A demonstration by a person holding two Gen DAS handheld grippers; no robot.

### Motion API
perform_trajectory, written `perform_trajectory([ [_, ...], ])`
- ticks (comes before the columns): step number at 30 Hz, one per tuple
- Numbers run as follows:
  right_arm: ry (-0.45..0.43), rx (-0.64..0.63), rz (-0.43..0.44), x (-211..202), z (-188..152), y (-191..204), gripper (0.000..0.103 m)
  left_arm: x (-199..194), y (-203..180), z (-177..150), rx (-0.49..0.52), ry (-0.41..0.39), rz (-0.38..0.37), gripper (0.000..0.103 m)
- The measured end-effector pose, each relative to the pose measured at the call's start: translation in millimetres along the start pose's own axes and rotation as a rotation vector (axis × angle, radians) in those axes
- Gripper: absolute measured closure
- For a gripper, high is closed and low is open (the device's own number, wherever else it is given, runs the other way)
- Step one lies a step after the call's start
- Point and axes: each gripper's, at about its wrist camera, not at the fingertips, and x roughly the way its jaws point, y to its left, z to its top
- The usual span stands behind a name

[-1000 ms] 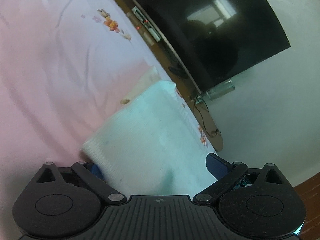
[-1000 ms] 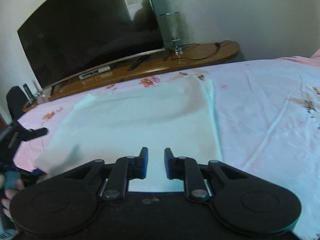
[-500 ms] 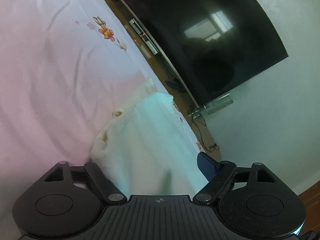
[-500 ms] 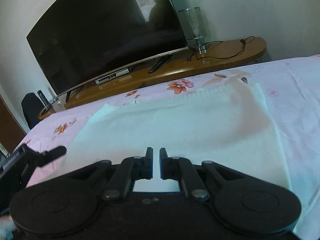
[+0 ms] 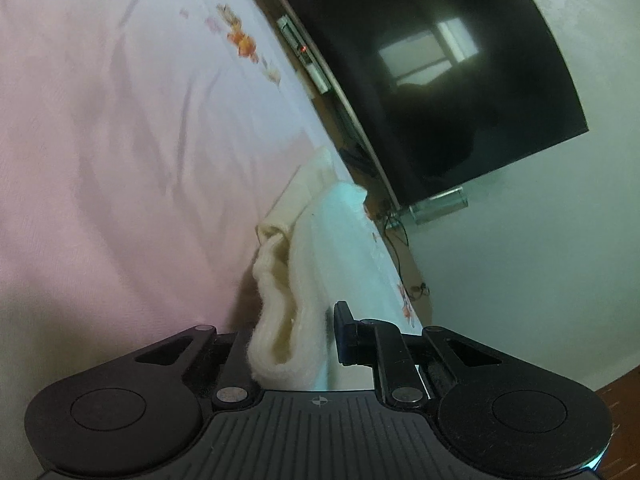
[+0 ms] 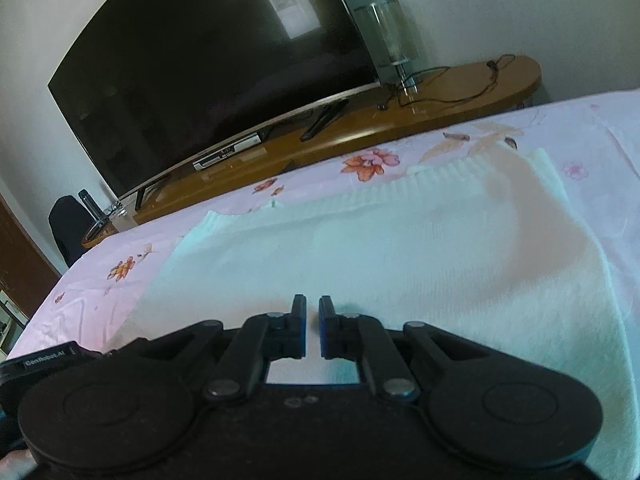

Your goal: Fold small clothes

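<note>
My left tool has now closed on the edge of the white knit garment, bunching it up off the bed. My right tool has nearly shut above the garment's near edge, nothing between its fingers; the fold can begin.

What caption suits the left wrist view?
Left tool pinching the bunched edge of a white knit garment on a pink floral bedsheet.

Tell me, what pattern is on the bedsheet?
Pale pink bedsheet with orange-red flowers, clearest in the right wrist view.
</note>
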Motion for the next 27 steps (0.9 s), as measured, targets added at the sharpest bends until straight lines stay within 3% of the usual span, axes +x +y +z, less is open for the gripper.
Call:
perform_trajectory([
  [4,0.015,0.026,-0.001,5.6,-6.6,-8.4,0.101,3.0,-26.9,5.0,0.134,0.009,-0.020,0.089],
  [8,0.016,0.060,0.010,6.3,-5.8,-13.0,0.103,7.3,-88.2,1.3,0.362,0.048,-0.072,0.089],
  [11,0.020,0.092,0.025,4.8,-4.8,-17.5,0.103,16.2,-138.0,-10.0,0.533,0.104,-0.139,0.089],
  [15,-0.026,0.203,0.040,-17.5,1.6,-39.4,0.098,40.4,-185.7,-41.3,0.678,0.222,-0.189,0.089],
  [20,-0.154,0.331,0.004,-81.9,8.8,-95.9,0.082,73.9,-199.7,-101.9,0.767,0.415,-0.215,0.089],
  [24,-0.178,0.353,-0.009,-114.8,10.4,-122.3,0.082,81.9,-190.6,-154.6,0.800,0.570,-0.251,0.089],
  [27,-0.170,0.342,-0.002,-124.6,9.9,-128.0,0.079,54.0,-185.8,-163.2,0.846,0.565,-0.264,0.088],
])
